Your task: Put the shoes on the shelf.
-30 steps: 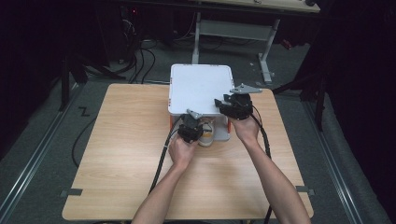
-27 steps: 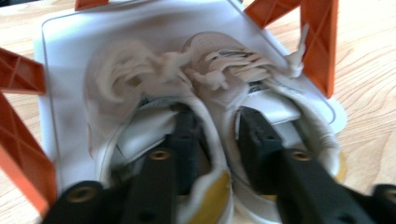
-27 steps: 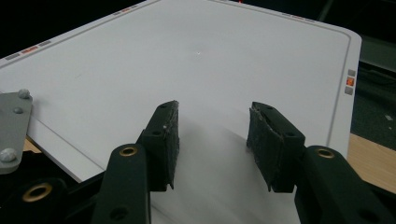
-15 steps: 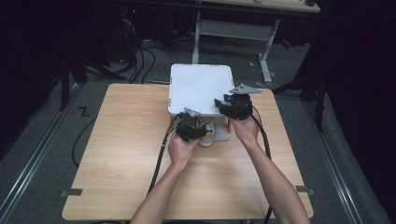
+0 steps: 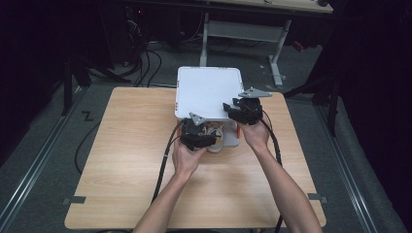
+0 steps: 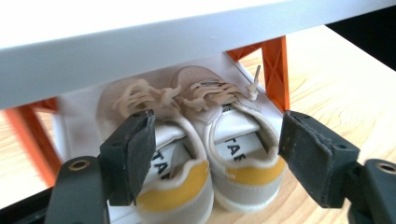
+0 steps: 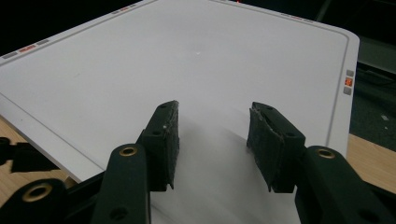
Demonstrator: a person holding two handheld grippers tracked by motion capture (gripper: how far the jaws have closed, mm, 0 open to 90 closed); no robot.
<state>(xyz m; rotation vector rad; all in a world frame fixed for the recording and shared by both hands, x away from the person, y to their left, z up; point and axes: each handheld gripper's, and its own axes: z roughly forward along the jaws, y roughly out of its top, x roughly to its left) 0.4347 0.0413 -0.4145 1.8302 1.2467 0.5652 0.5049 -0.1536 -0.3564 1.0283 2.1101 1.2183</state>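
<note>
Pale wood table (image 5: 121,194) carries a white rack (image 5: 206,92) with orange legs (image 6: 276,70) at its far middle. Under the rack's top, a pair of beige and white shoes (image 6: 210,140) with yellow heels sits, heels toward the near edge. The left gripper (image 6: 217,161) is wide open, its jaws straddling both heels without touching. The right gripper (image 7: 212,140) hovers over the rack's top, half open and empty.

There was one light wooden counter (image 5: 121,160). On its far middle stood one white flat-topped rack with orange legs (image 5: 209,92). Under its top sat two pale beige lace-up shoes with yellow heel patches (image 6: 205,154), side by side. Two black two-fingered grippers were present, one left (image 5: 206,138) and one right (image 5: 233,110).
</note>
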